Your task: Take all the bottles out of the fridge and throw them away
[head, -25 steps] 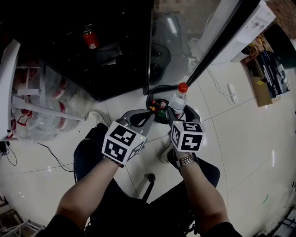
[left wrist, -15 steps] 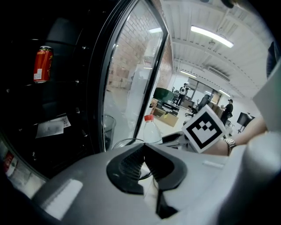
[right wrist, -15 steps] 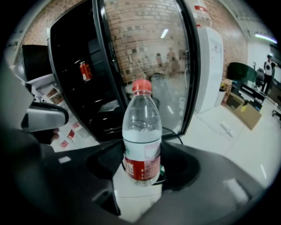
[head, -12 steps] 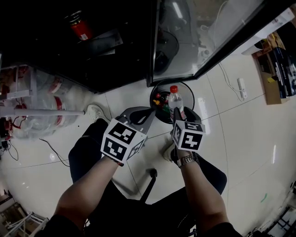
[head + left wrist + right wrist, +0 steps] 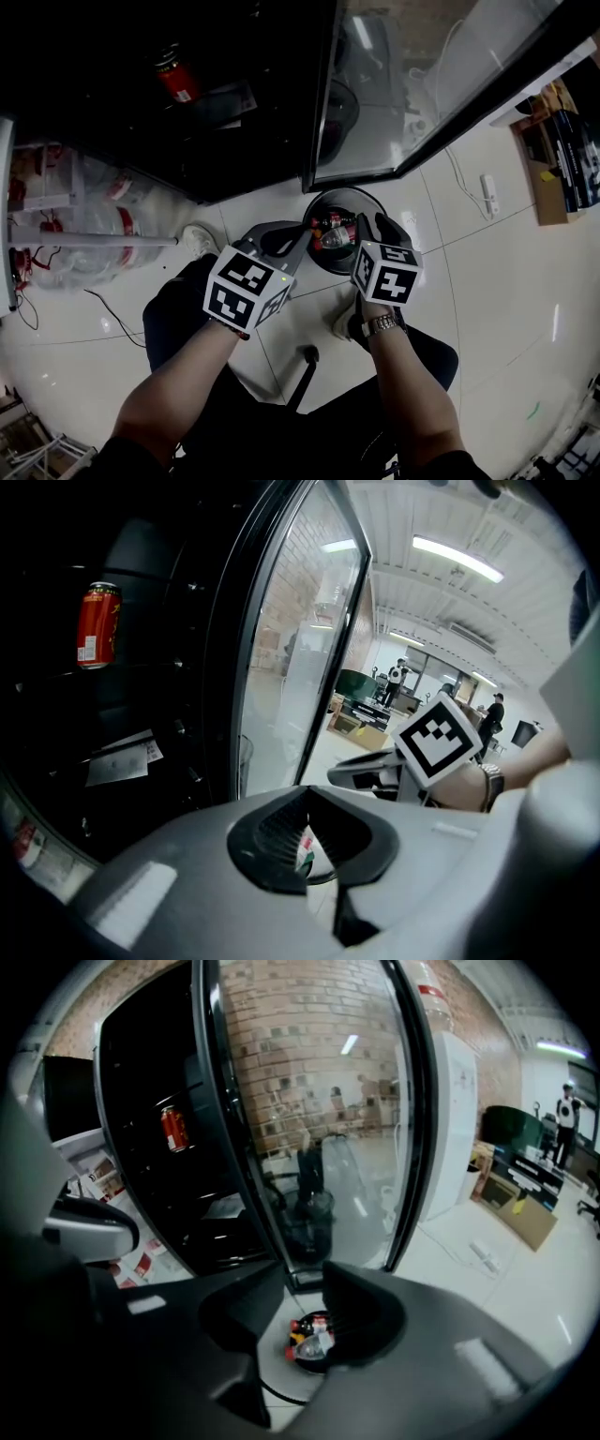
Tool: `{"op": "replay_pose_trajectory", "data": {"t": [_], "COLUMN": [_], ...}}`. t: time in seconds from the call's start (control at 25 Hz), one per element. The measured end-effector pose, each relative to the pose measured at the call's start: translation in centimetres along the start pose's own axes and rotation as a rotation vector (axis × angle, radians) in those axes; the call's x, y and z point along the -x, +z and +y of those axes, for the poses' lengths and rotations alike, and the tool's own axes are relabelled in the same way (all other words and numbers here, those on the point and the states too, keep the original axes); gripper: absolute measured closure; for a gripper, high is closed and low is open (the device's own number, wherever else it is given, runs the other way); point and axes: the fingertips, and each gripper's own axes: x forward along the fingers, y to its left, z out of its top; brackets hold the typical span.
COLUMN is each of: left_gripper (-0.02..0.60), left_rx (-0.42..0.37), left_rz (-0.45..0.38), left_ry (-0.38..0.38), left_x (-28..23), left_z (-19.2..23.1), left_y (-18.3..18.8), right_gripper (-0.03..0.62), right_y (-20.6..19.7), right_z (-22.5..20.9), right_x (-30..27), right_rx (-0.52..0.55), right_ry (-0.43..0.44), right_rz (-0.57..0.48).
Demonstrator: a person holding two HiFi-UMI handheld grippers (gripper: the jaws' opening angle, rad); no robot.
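1. One clear bottle (image 5: 335, 238), in the head view, lies on its side among other litter in the round black bin (image 5: 342, 191) on the floor, at 6 o'clock from the open fridge (image 5: 234, 122); the right gripper (image 5: 375, 223) hangs at the bin's 3 o'clock edge, its jaws part open and having just been closing with nothing between them; the left gripper (image 5: 298, 236) sits at the bin's 9 o'clock edge, tips together, holding nothing; the bottle lies nearer the right one; which way its cap points I cannot tell here; a red can (image 5: 177, 75) is all that shows on the dark shelves, at 10 o'clock.
2. Left gripper view: the left gripper (image 5: 338, 897) has its tips meeting below a hollow, through which the bin (image 5: 319, 877) and a scrap of label show; the red can (image 5: 97, 625) stands upright at 10 o'clock, well apart.
3. Right gripper view: the right gripper (image 5: 300, 1286) keeps a narrow, bare gap; the bottle (image 5: 312, 1346) lies at 6 o'clock from it in the bin (image 5: 312, 1369), long axis roughly 8 to 2 o'clock; by my judgement this bottle is disposed of, and the next reach goes up toward the shelves at 10 o'clock.
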Motion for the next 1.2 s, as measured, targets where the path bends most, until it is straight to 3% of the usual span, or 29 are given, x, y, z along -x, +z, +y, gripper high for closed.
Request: {"op": "replay_pose_trajectory", "data": {"t": [0.68,1.2], "left_gripper": [0.578,0.578], "left_rx": [-0.025,0.005], "left_rz": [-0.131,-0.194], "left_ry": [0.121,0.256], "left_x": [7.6,14.3], "left_z": [4.5,10.6], "left_y": [6.0,7.4], "right_gripper": [0.436,0.387], "right_y": [10.4,16.1], "right_z": [10.7,21.2], "right_x": [2.9,1.5], "right_rx": [0.146,0.254], "right_ry": [0.162,0.331], "right_rz": [-0.189,-0.259]}}
